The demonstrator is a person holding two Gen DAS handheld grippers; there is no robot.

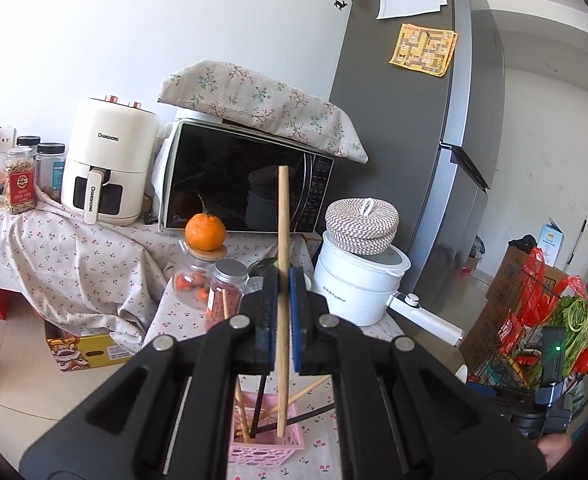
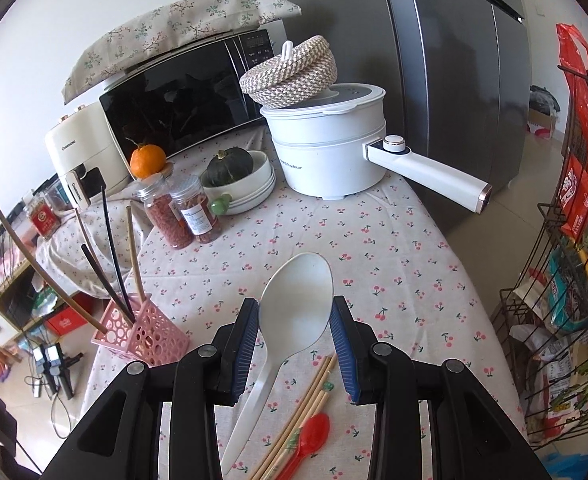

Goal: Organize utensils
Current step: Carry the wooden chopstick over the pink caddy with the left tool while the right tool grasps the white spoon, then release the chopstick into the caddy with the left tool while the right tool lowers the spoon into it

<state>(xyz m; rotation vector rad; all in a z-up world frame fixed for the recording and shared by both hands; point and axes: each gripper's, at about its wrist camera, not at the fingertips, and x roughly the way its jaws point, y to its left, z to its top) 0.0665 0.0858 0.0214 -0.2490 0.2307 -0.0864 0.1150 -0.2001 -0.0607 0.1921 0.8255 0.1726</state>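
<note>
Left gripper has its blue pads pinched tight on a wooden stick: pale, round, smooth, standing nearly upright, its top against the dark microwave door and its lower end hanging just above the pink basket. That basket is a small plastic holder with round cut-outs in its walls, sitting on the cherry-print tablecloth. Already leaning inside it are black chopsticks and a few light wooden ones, splayed at different angles.

Over to the right gripper, jaws partly open and closed on the bowl of a white spoon: a broad, glossy oval scoop, its edges against both blue pads, with a long flat handle trailing back under the gripper (whether the handle touches the cloth is not clear).

On the tablecloth just beside that handle lie a bundle of bamboo chopsticks, thin and pale with small green markings, and touching them a small translucent red spoon. The basket stands to the left of all of these, near the table's edge.
</note>
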